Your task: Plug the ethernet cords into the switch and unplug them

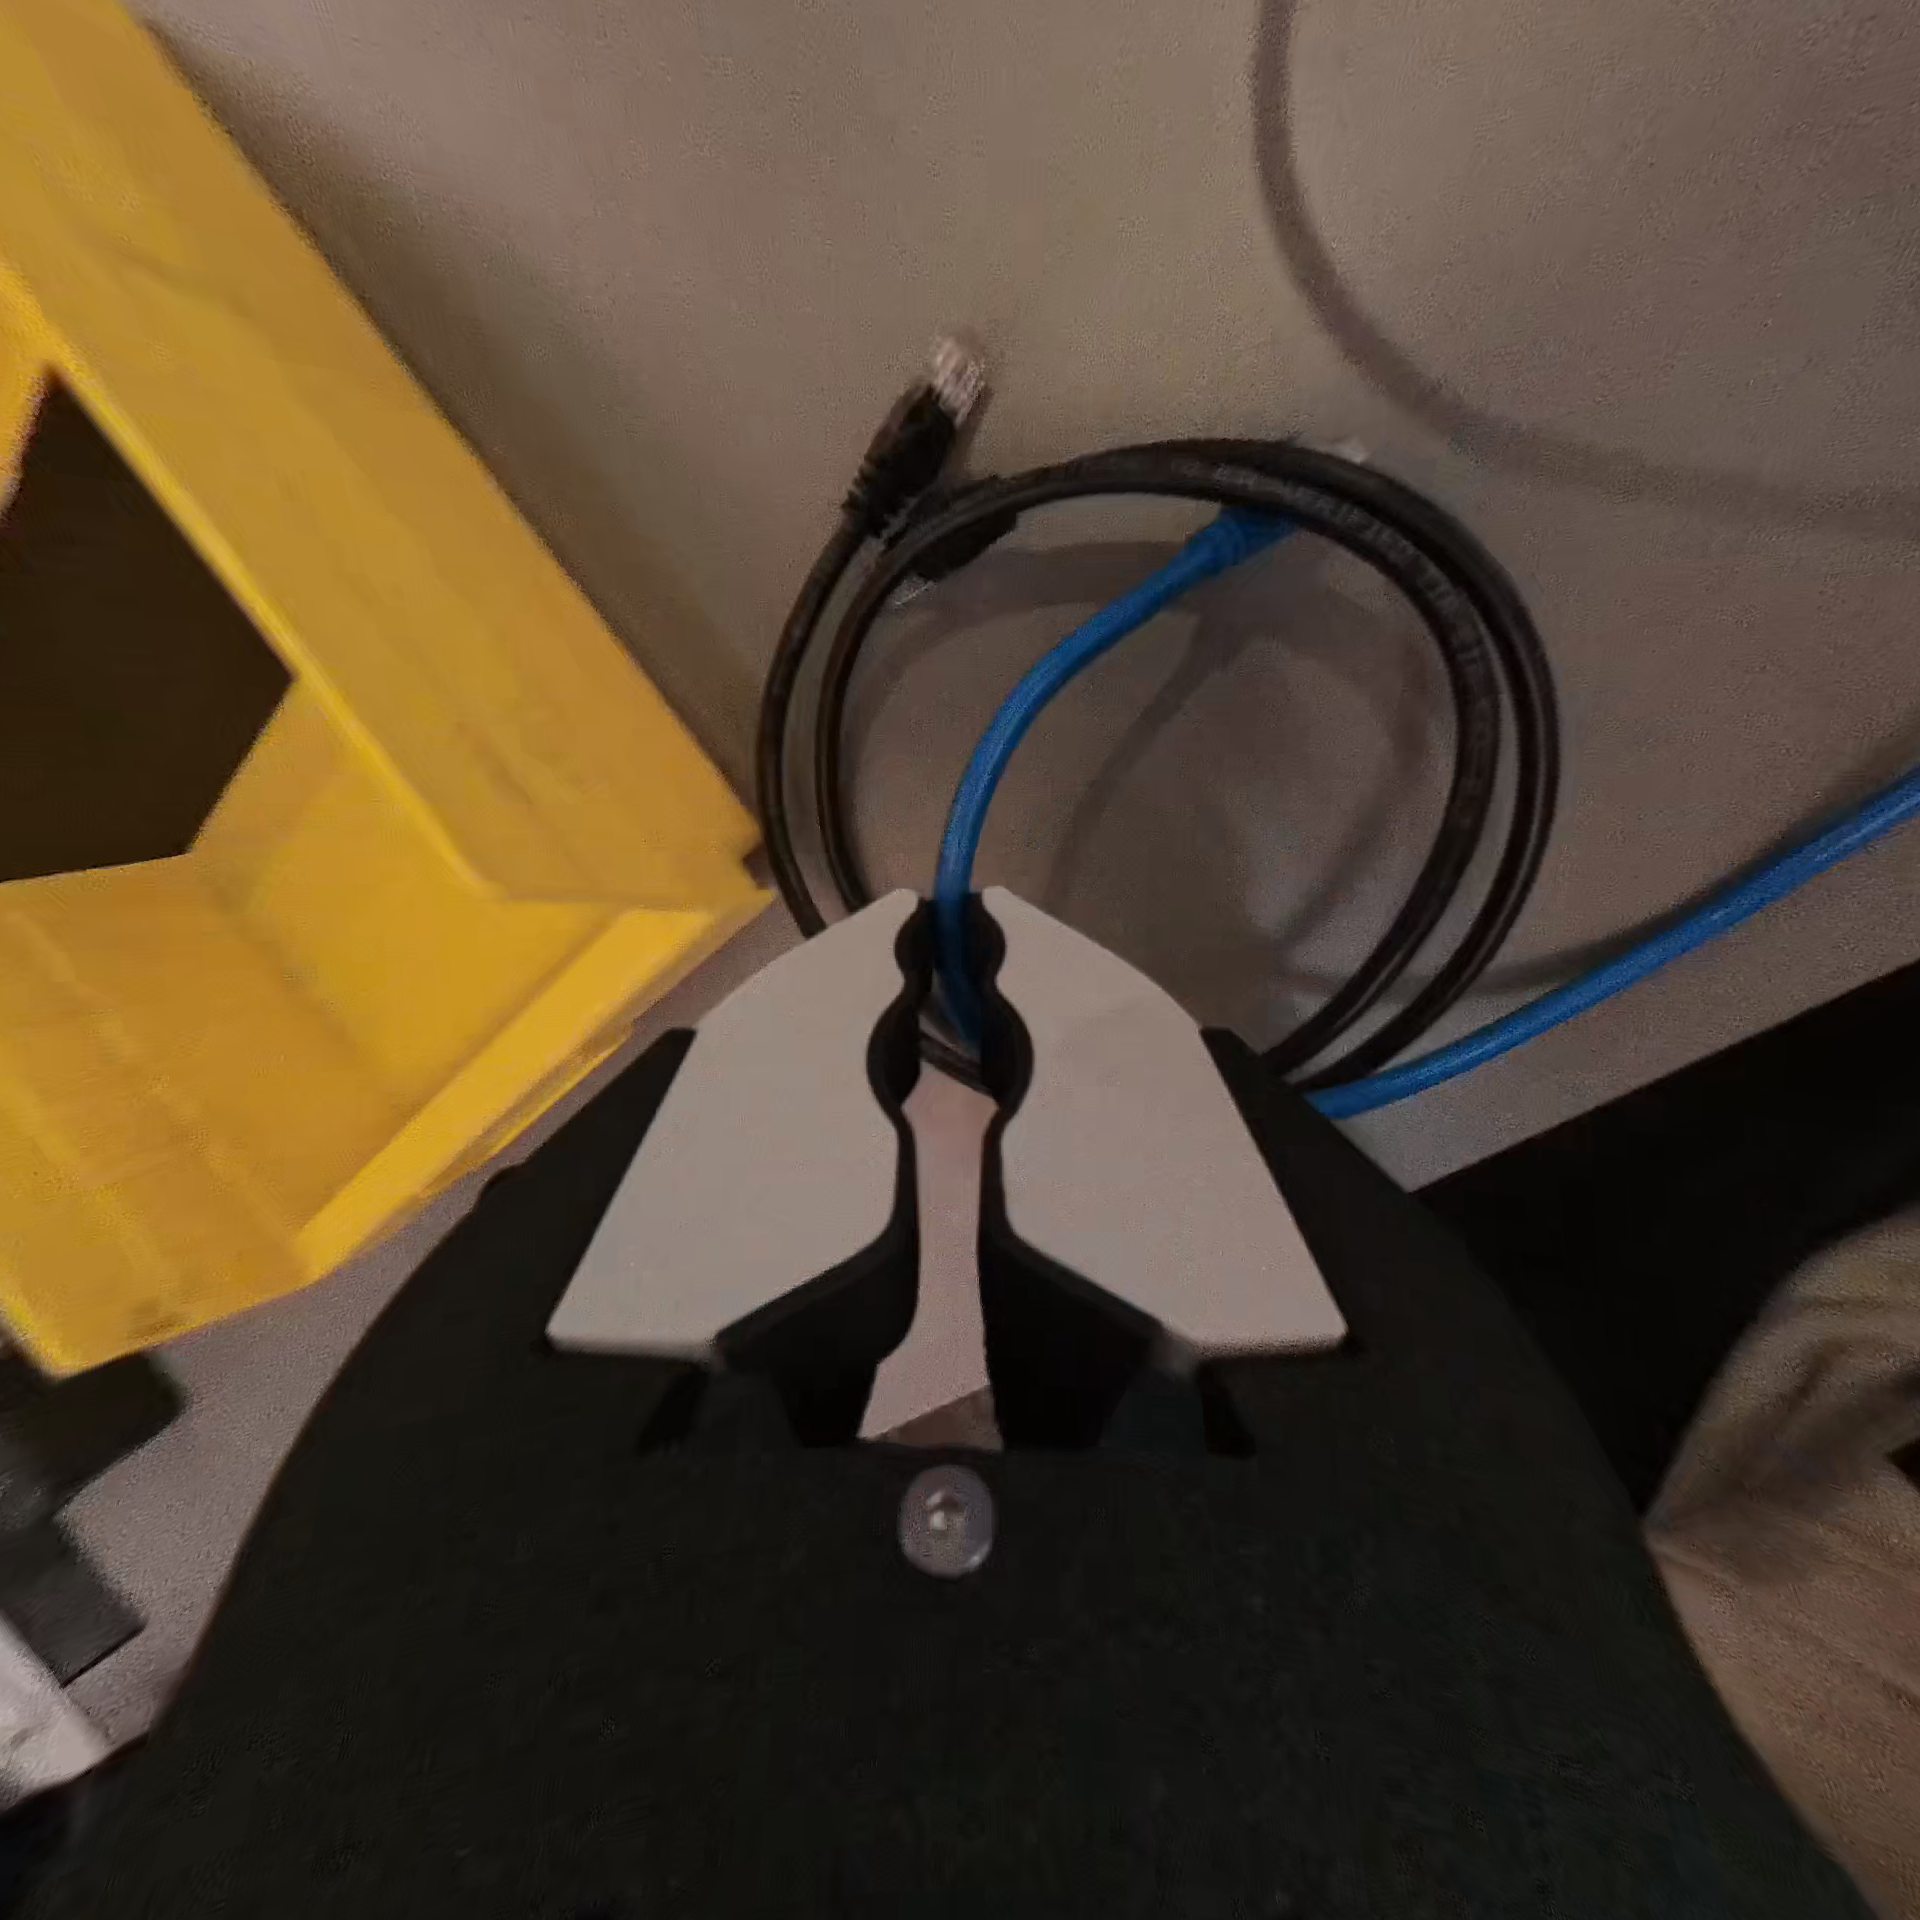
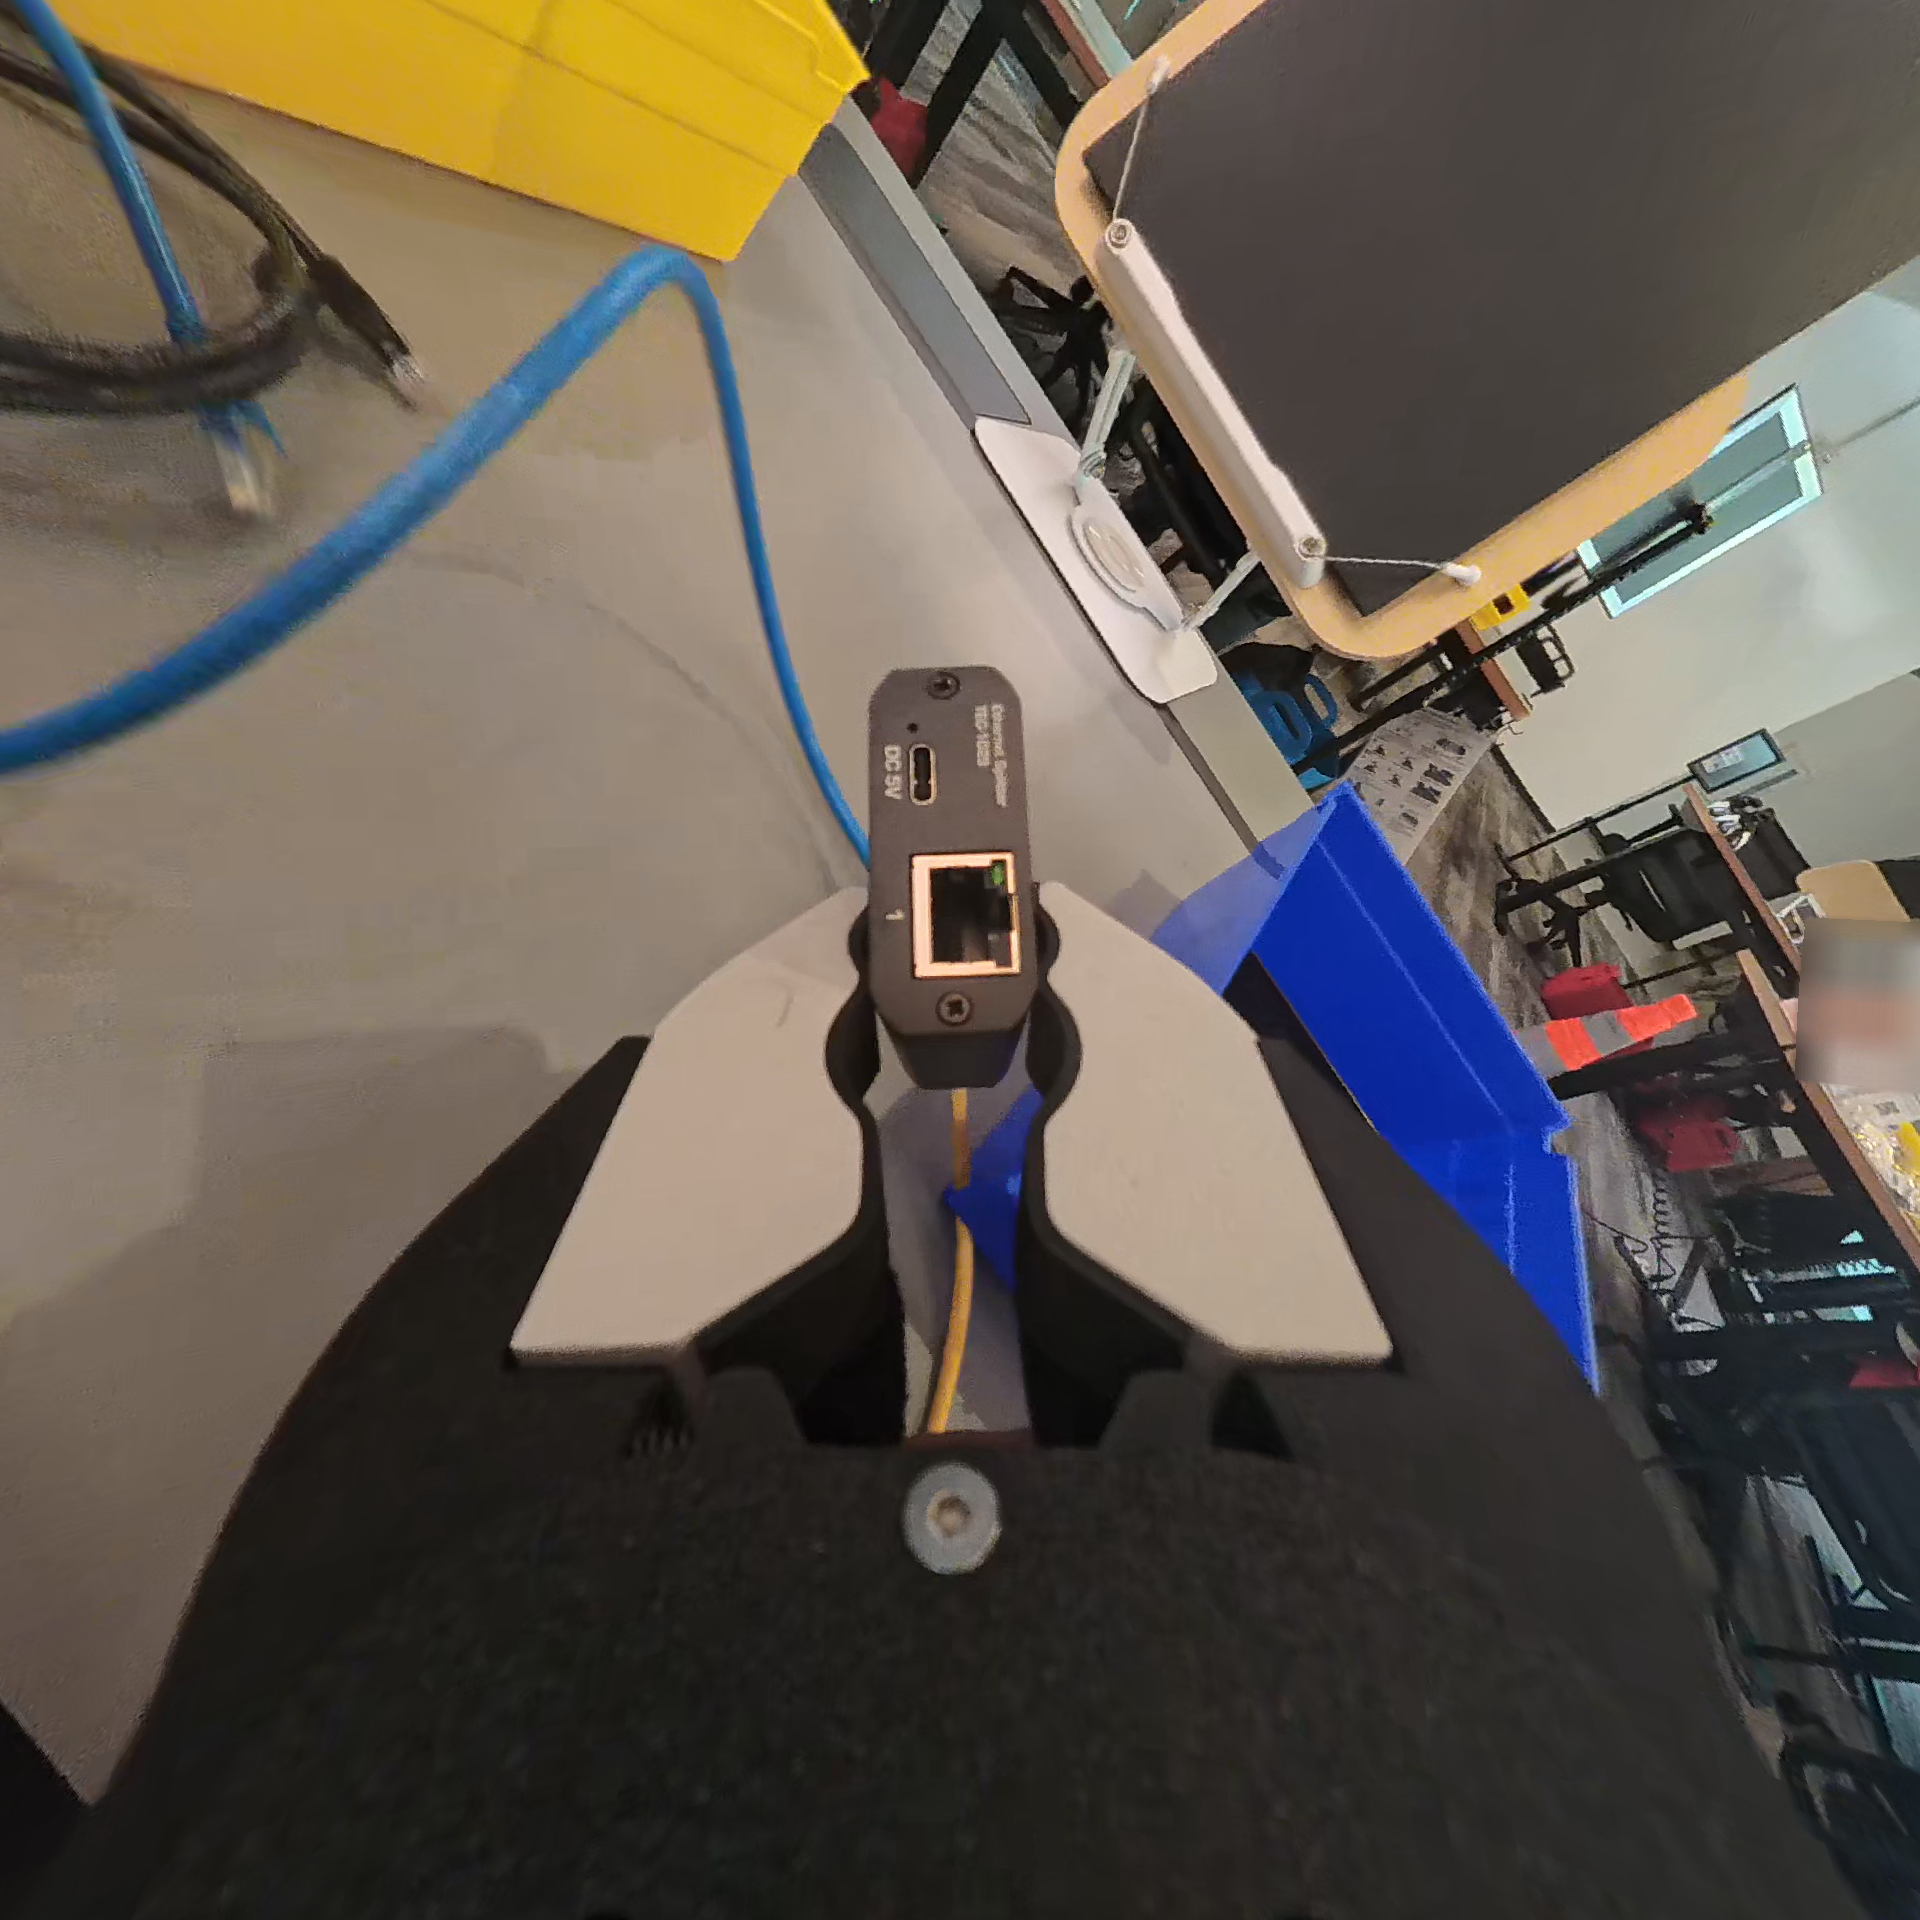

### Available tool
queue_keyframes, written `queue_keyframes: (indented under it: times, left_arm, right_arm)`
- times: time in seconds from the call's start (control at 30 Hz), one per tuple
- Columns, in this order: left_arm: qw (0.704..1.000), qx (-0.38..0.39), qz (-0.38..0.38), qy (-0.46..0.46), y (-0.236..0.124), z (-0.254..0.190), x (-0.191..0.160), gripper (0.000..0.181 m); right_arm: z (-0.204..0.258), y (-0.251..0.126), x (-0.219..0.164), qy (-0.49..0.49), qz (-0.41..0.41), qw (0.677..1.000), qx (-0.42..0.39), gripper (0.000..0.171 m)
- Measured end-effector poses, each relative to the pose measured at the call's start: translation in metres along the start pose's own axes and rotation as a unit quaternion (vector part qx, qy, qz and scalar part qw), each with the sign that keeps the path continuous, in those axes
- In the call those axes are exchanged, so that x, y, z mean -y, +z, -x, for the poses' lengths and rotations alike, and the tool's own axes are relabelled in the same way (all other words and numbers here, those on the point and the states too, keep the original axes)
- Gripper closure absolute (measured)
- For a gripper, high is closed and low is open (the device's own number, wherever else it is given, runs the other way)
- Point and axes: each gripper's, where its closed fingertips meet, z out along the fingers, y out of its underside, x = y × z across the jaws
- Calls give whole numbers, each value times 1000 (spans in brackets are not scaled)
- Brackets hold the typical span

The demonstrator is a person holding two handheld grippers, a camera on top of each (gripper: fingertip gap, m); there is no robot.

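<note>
In the left wrist view my left gripper [image 1: 951, 914] is shut on the blue ethernet cord [image 1: 997, 727]; its plug end runs under the coiled black ethernet cord [image 1: 1455, 644], whose clear plug [image 1: 951, 379] lies free on the table. In the right wrist view my right gripper [image 2: 951, 925] is shut on the small black switch [image 2: 951, 862] and holds it above the table with an empty port facing the camera. The blue cord [image 2: 416, 488] loops behind the switch. Its free blue plug [image 2: 244, 468] lies beside the black cord [image 2: 208, 343] at the far left.
A yellow bin [image 1: 312, 779] stands left of the cords and shows at the top of the right wrist view [image 2: 582, 104]. A blue bin [image 2: 1403, 1039] stands at the table's right edge. A thin yellow cable [image 2: 961, 1299] hangs below the switch. A grey cable [image 1: 1351, 312] lies beyond.
</note>
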Motion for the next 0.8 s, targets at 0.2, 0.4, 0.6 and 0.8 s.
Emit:
queue_keyframes:
  times: [0.2,0.4,0.6,0.8]
  left_arm:
    - [993,22,-100,-57,-41,21,29,176]
    - [956,-23,-267,-122,-90,14,65,176]
    - [906,-227,-342,-100,-134,-58,85,177]
    - [940,-227,-223,-121,-39,-104,63,176]
  right_arm:
    - [9,2,5,-10,-4,1000,9,146]
    - [11,3,8,-13,-6,1000,7,146]
    - [9,2,9,-6,-9,1000,1,146]
    - [3,-1,8,-4,-6,1000,-6,146]
